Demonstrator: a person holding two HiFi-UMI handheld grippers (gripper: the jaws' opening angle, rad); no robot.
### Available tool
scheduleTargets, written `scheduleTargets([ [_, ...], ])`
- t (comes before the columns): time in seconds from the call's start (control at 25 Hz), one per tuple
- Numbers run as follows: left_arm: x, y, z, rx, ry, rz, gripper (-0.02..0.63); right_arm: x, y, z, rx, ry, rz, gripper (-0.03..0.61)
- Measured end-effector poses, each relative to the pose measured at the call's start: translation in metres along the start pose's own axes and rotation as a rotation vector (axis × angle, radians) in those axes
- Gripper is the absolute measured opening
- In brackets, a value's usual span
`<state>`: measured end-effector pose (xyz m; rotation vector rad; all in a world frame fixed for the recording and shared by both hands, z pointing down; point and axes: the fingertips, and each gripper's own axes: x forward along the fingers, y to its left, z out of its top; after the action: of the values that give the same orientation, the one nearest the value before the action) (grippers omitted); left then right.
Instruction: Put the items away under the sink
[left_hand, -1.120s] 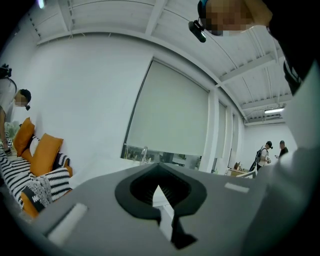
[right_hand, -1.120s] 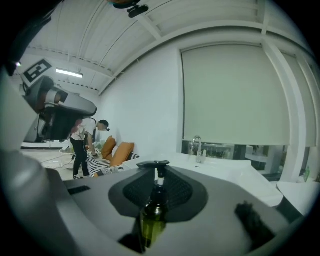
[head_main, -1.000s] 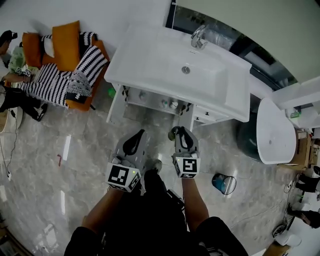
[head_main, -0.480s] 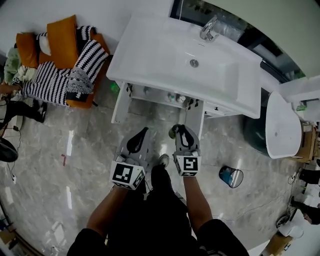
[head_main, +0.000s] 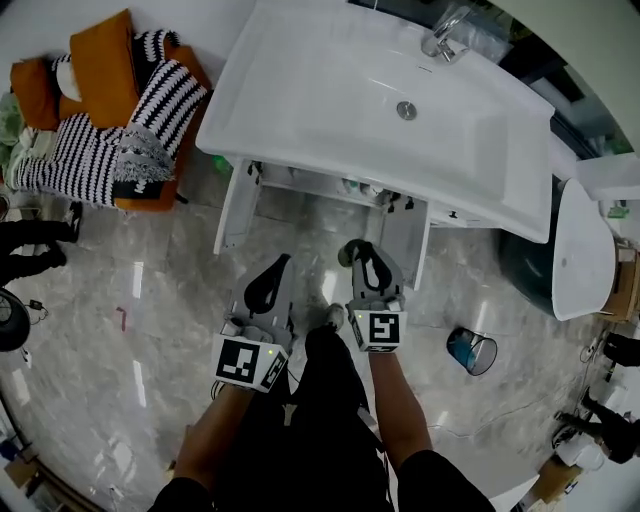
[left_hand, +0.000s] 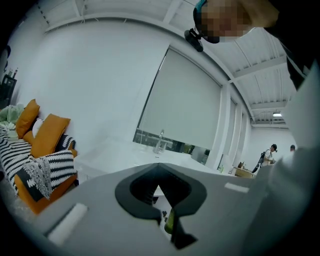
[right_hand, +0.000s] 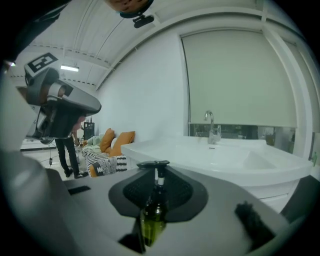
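Observation:
The white sink (head_main: 320, 90) tops a vanity whose under-sink cabinet (head_main: 320, 186) stands with both doors swung out. My right gripper (head_main: 358, 252) hovers over the floor in front of the right door (head_main: 408, 240), shut on a dark green pump bottle (head_main: 346, 257). In the right gripper view the bottle (right_hand: 153, 212) stands upright between the jaws of the right gripper (right_hand: 155, 166), its black pump head at the tips. My left gripper (head_main: 274, 268) hangs beside it, jaws together and nothing seen in them. In its own view, the left gripper (left_hand: 158, 167) shows only a green sliver through the slit.
An orange sofa with a striped blanket (head_main: 110, 120) stands left of the vanity. A blue waste bin (head_main: 468, 350) lies on the marble floor at the right, near a white fixture (head_main: 582, 250). A faucet (head_main: 446, 38) rises at the sink's back. A person's legs (head_main: 30, 255) show far left.
The vanity has drawn nearer and fills more of the head view. Both grippers have come lower and forward together, side by side. The bottle stays gripped in the right one.

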<state>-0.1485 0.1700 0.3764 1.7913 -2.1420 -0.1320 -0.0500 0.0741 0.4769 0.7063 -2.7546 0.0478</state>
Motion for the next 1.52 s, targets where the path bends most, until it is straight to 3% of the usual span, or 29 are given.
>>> scheduleTargets([
  [0.24,0.023,0.025,-0.047,-0.022,0.003,0.022,0.006,0.034,-0.005,-0.048,0.041,-0.002,-0.004,0.071],
  [0.76,0.074,0.042,-0.133,-0.014,-0.01,-0.02,0.006,0.089,-0.021,-0.142,0.021,-0.003,-0.005,0.071],
  [1.52,0.132,0.103,-0.232,0.003,-0.057,-0.073,0.006,0.178,-0.035,-0.225,0.019,-0.064,-0.068,0.071],
])
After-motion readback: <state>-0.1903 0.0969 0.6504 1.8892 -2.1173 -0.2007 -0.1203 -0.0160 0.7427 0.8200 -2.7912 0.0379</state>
